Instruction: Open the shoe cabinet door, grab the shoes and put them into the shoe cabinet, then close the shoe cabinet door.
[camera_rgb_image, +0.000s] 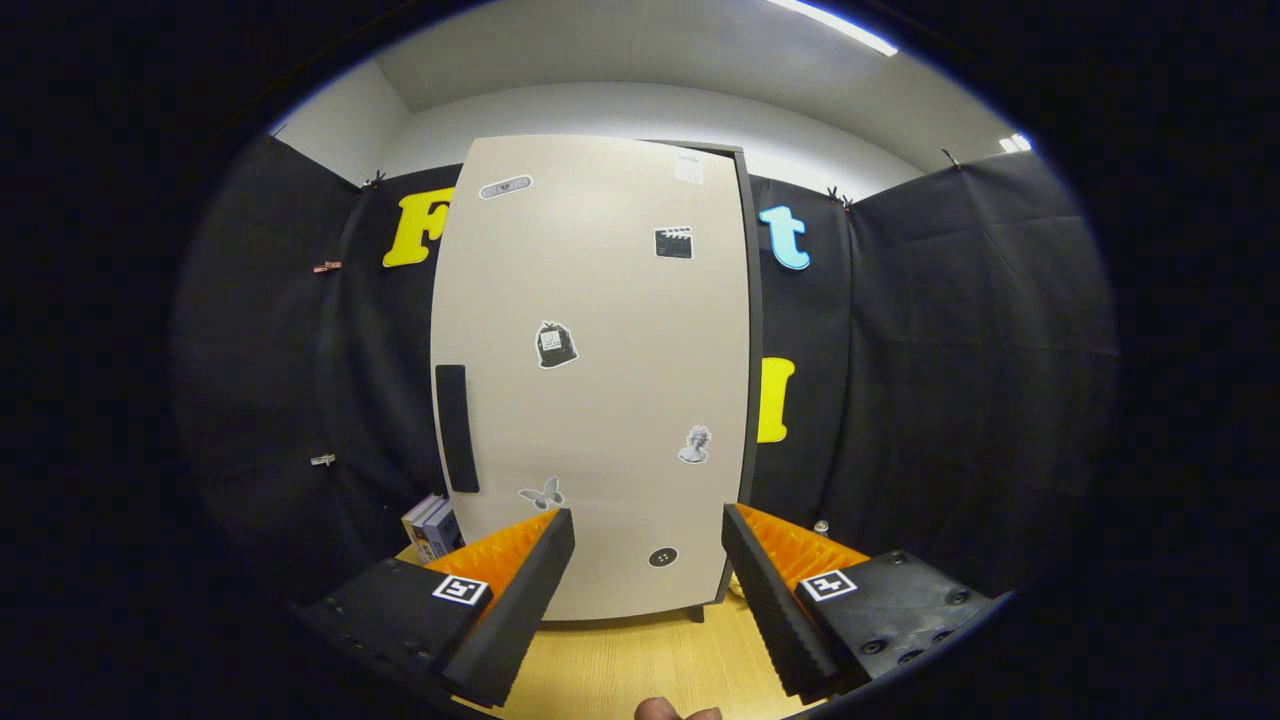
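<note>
In the gripper view, the shoe cabinet (600, 380) stands upright on the wooden surface (640, 665), straight ahead of the hand-held gripper (648, 545), with its pale door (610, 300) lying flat across the front, seemingly closed. The hand-held gripper is released: its two fingers stand wide apart with nothing between them, framing the lower part of the door but stopping short of it. The door's dark handle (456, 428) is a slim bar whose long axis runs up and down, set near the door's left edge; it lies ahead, above and to the left of the left finger, so any pull on the door would turn on swinging the fingers leftward and up to straddle that vertical bar. A few small boxes (430, 530) sit at the cabinet's lower left, just beyond the left finger. A closed door fits either shoes waiting outside or shoes shut inside, so the stage stays unsettled.
</note>
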